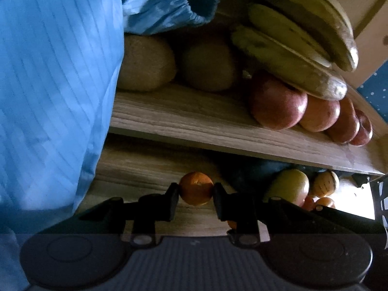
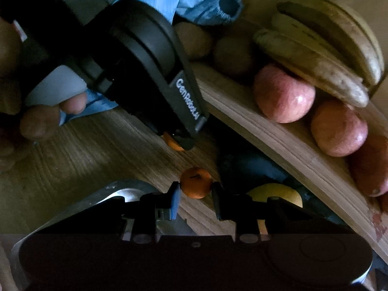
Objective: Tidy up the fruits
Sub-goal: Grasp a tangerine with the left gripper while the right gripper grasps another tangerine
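Already, apples [image 1: 276, 101], bananas [image 1: 291, 46] and kiwis [image 1: 145, 65] lined the shelf [image 1: 194, 121]; each claw, left [image 1: 196, 191] and right [image 2: 196, 186], gripped one unshelved tangerine [image 1: 196, 188].

Wore a pale-blue striped sleeve [image 1: 58, 92] with a gathered elastic cuff [image 2: 218, 2]. Gripped black tools — left gripper [image 2: 179, 143] lettered in white, right gripper [image 2: 196, 194] padded blue on one finger.

A wooden shelf [image 1: 194, 118] carries two kiwis [image 1: 145, 65], red apples [image 1: 276, 101] along its front edge and bananas [image 1: 291, 41]
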Demonstrator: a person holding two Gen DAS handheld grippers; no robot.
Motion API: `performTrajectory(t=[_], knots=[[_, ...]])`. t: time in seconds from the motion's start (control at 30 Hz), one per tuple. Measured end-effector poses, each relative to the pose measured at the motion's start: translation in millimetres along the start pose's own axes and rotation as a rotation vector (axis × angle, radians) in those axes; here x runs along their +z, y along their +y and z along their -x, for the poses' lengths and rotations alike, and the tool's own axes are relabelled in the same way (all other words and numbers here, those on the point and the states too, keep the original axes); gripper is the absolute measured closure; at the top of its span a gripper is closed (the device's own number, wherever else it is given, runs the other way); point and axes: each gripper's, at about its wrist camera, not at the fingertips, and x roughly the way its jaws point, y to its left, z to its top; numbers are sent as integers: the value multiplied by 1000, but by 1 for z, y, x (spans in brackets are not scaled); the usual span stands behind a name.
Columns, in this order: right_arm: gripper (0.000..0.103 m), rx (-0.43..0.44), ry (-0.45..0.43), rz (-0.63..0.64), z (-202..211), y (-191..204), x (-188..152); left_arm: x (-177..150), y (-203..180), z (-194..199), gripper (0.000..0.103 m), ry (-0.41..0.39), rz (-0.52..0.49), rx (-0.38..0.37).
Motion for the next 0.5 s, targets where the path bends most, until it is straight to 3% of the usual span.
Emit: performTrajectory(t=[0.5], knots=[[73, -105, -34, -104, 57, 12, -24, -25, -35, 28, 69, -25, -168, -96]])
